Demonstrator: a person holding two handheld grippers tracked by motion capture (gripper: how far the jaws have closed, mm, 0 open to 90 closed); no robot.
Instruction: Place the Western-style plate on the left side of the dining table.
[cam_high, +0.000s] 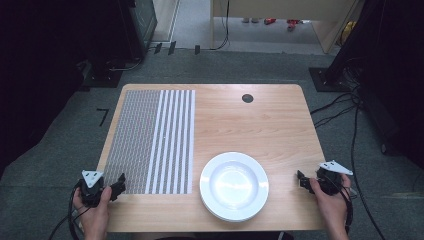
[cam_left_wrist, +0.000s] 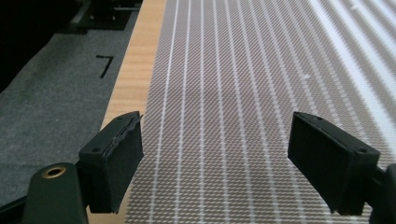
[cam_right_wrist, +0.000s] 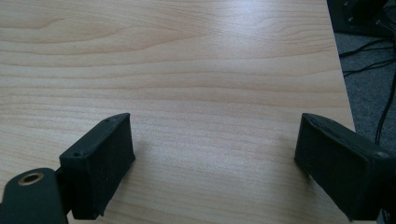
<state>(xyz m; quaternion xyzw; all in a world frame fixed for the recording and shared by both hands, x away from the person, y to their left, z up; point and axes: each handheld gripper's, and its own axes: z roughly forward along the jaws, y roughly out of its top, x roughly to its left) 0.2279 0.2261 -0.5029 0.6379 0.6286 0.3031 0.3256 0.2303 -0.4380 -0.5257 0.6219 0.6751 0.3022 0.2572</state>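
Hovering with jaws spread wide and empty, the left gripper (cam_high: 119, 183) sat over the mat's (cam_high: 150, 140) near corner while the plate (cam_high: 234, 186) lay nearer the equally slack right gripper (cam_high: 302, 180).

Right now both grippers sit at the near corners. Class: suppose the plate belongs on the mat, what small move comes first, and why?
Probably slide the right gripper left toward the white plate's rim. Its jaws stand open over bare wooden table, apart from the plate, while the left gripper is already open at the striped mat.

Spread left gripper (cam_left_wrist: 215, 156) above striped mat (cam_left_wrist: 243, 84)
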